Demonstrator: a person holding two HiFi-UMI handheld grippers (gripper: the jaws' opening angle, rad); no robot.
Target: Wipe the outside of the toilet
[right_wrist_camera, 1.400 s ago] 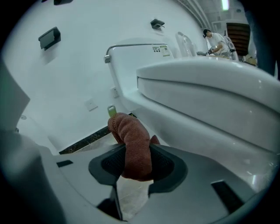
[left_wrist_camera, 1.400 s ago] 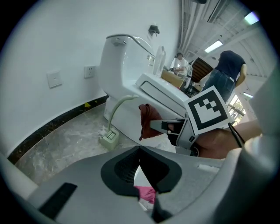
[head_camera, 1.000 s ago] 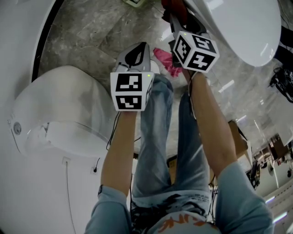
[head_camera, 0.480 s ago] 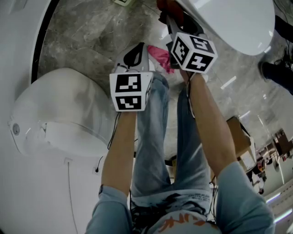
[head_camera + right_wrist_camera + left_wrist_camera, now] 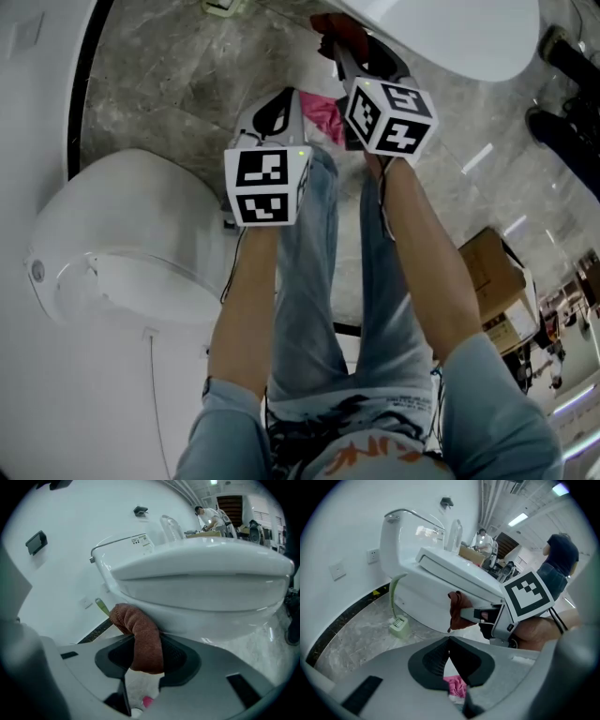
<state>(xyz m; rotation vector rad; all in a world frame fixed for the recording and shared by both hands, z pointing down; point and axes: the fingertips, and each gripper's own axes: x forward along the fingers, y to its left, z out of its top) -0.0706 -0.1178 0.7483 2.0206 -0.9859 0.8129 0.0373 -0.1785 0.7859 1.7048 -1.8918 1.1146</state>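
Observation:
A white toilet fills the head view's top right; its bowl and tank show in the gripper views. My right gripper is shut on a reddish-brown cloth and holds it against the underside of the bowl. From the left gripper view the same cloth hangs at the bowl's side, pinched by the right gripper. My left gripper hovers over the floor, left of the right one, apart from the toilet. Its jaws meet at the tip with nothing between them.
A second white toilet stands at the left. A pink thing lies on the marble floor below the grippers. A green toilet brush holder sits by the wall. A cardboard box and a bystander's dark shoes are to the right.
The right gripper and cloth have slid a little to the left along the bowl, which now sits higher in the head view. The left gripper has barely moved.

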